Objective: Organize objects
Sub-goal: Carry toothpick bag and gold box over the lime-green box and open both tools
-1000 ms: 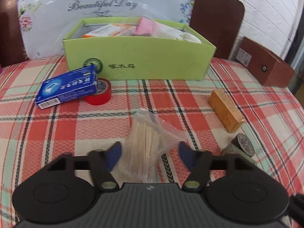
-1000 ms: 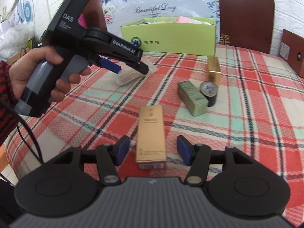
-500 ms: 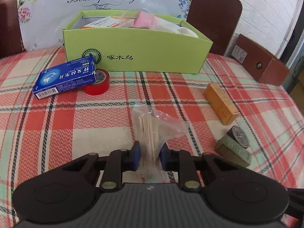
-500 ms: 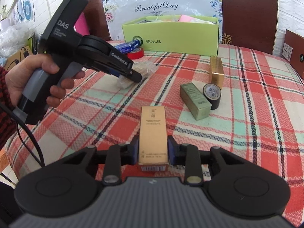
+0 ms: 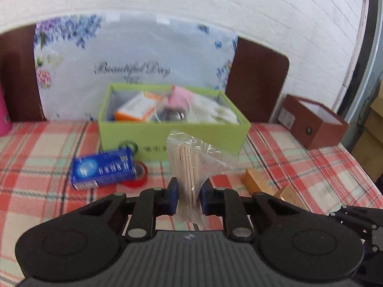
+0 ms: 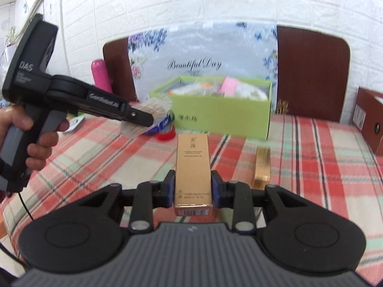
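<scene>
My left gripper (image 5: 188,197) is shut on a clear bag of wooden toothpicks (image 5: 189,167) and holds it in the air in front of the green box (image 5: 172,136). The box holds several items. In the right wrist view the left gripper (image 6: 143,119) shows at the left with the bag (image 6: 153,112). My right gripper (image 6: 192,190) is shut on a gold carton (image 6: 192,169) and holds it above the plaid table, short of the green box (image 6: 222,117).
A blue carton (image 5: 103,168) lies on a red tape roll (image 5: 136,179) left of the box. Gold cartons (image 5: 258,181) (image 6: 262,167) lie on the cloth at right. A brown box (image 5: 316,126) stands far right. A pink bottle (image 6: 101,76) and chair backs stand behind.
Both grippers closed on their objects, then lifted them off the table and moved them toward the green box. The views now tilt upward.
</scene>
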Tool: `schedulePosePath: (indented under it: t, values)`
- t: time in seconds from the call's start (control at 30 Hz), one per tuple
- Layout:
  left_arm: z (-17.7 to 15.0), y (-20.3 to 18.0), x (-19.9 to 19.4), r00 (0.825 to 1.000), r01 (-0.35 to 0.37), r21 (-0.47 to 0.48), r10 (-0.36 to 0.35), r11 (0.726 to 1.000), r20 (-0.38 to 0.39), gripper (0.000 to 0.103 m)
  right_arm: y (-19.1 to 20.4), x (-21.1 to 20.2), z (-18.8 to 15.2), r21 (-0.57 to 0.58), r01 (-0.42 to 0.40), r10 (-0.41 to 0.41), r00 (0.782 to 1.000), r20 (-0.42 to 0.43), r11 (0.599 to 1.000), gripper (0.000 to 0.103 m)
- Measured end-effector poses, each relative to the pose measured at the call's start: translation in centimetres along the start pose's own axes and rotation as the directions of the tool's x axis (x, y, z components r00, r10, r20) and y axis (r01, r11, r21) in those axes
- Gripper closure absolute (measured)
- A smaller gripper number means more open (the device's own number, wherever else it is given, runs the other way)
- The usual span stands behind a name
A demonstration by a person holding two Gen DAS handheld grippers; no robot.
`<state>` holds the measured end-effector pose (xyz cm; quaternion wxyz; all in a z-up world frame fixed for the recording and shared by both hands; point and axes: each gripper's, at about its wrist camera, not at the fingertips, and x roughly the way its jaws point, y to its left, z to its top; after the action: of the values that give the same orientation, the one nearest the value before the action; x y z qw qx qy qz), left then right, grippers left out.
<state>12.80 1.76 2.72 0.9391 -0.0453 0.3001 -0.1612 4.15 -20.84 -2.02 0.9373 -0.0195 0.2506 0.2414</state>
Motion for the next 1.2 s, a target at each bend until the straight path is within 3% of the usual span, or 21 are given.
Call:
schedulePosePath:
  t: [0.2,0.5,0.7,0.87,0.9,0.93,0.97,1.07,1.2]
  values:
    - [4.6,1.0,0.3,0.996,-0.069,0.036,0.067,0.997,0.062,0.084,-1.5,1.6,4.3,0.005,0.010,-0.011,0.996,0.085,1.000,0.074]
    - [10.7,3.5,6.0,0.992,-0.119,0.047,0.117,0.992,0.044,0.084,-3.9,6.9,10.7,-0.004,0.057,-0.056,0.987,0.149,0.998,0.073]
    - [12.7,4.9,9.8,0.990,-0.138,0.053,0.137,0.989,0.020,0.084,-6.1,12.4,13.3,-0.013,0.099,-0.096,0.981,0.169,0.995,0.073]
    - [12.4,6.2,13.1,0.987,-0.157,0.064,0.158,0.986,-0.018,0.081,-7.6,17.7,12.7,-0.012,0.114,-0.112,0.986,0.120,0.993,0.073]
    - [12.0,6.4,13.7,0.987,-0.153,0.070,0.156,0.986,-0.032,0.062,-7.6,18.8,12.3,-0.031,0.120,-0.116,0.987,0.110,0.992,0.070]
    - [11.5,6.7,14.2,0.985,-0.159,0.072,0.162,0.985,-0.051,0.046,-7.6,19.5,11.8,-0.053,0.130,-0.124,0.987,0.098,0.990,0.051]
    - [10.8,6.8,14.3,0.982,-0.178,0.067,0.182,0.982,-0.051,0.025,-7.5,19.8,11.3,-0.064,0.145,-0.138,0.986,0.095,0.987,0.031]
    - [8.8,6.9,13.3,0.975,-0.224,0.068,0.223,0.972,0.014,0.021,-7.5,19.4,10.0,-0.069,0.135,-0.126,0.984,0.126,0.988,0.010]
    - [7.9,6.6,12.1,0.975,-0.222,0.074,0.222,0.972,0.015,0.021,-7.4,18.5,9.6,-0.059,0.146,-0.137,0.982,0.129,0.988,0.003]
